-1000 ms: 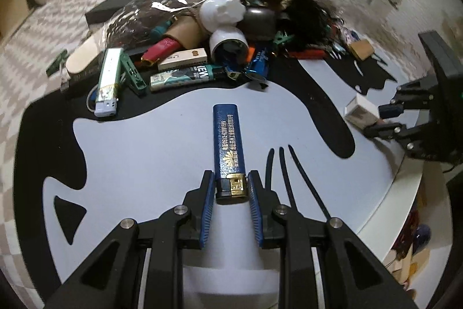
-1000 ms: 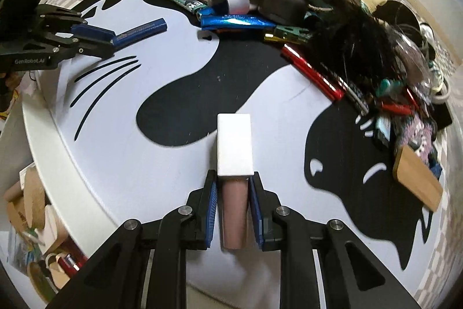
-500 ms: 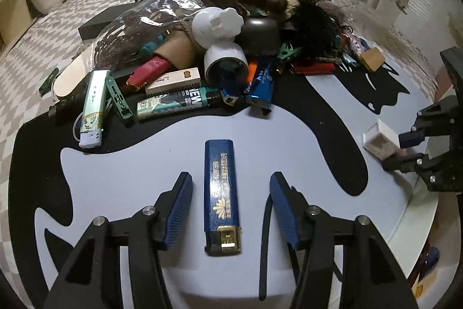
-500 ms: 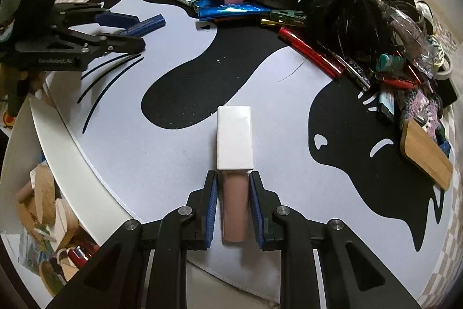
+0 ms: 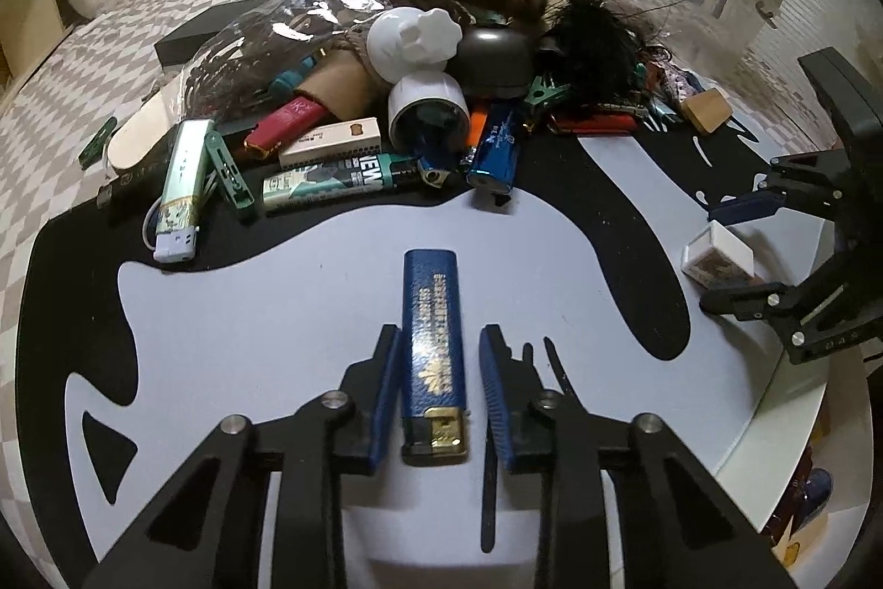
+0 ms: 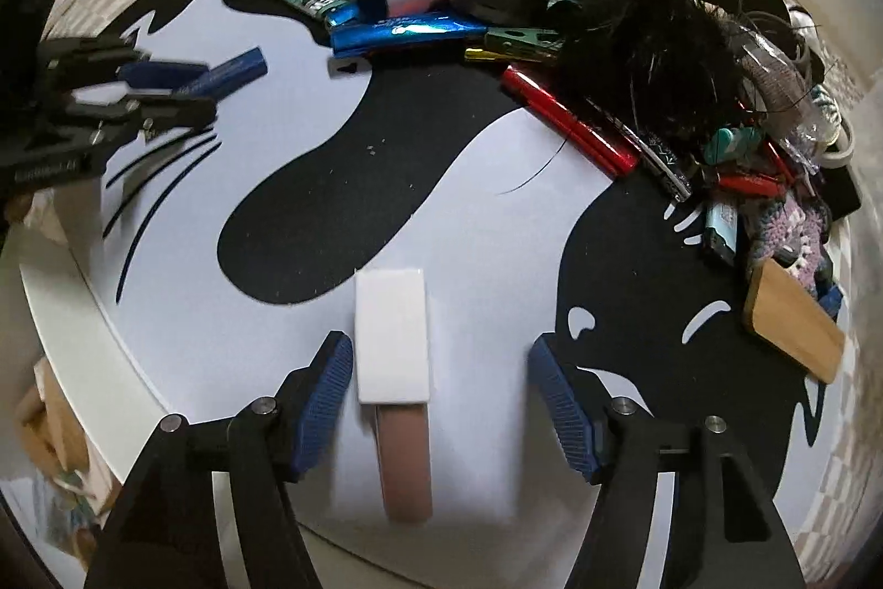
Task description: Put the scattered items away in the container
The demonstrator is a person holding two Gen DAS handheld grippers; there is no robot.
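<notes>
Navy lighter [image 5: 432,353] with gold lettering lies flat between left claw [image 5: 436,396] pads.

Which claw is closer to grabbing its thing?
Left, probably. The left gripper has its jaws close beside the blue lighter; the right gripper gapes wide around the white-capped block.

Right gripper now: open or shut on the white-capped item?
Open. In the right wrist view the right gripper has its jaws spread wide, with clear gaps either side of the white-capped item, which lies flat on the mat.
</notes>
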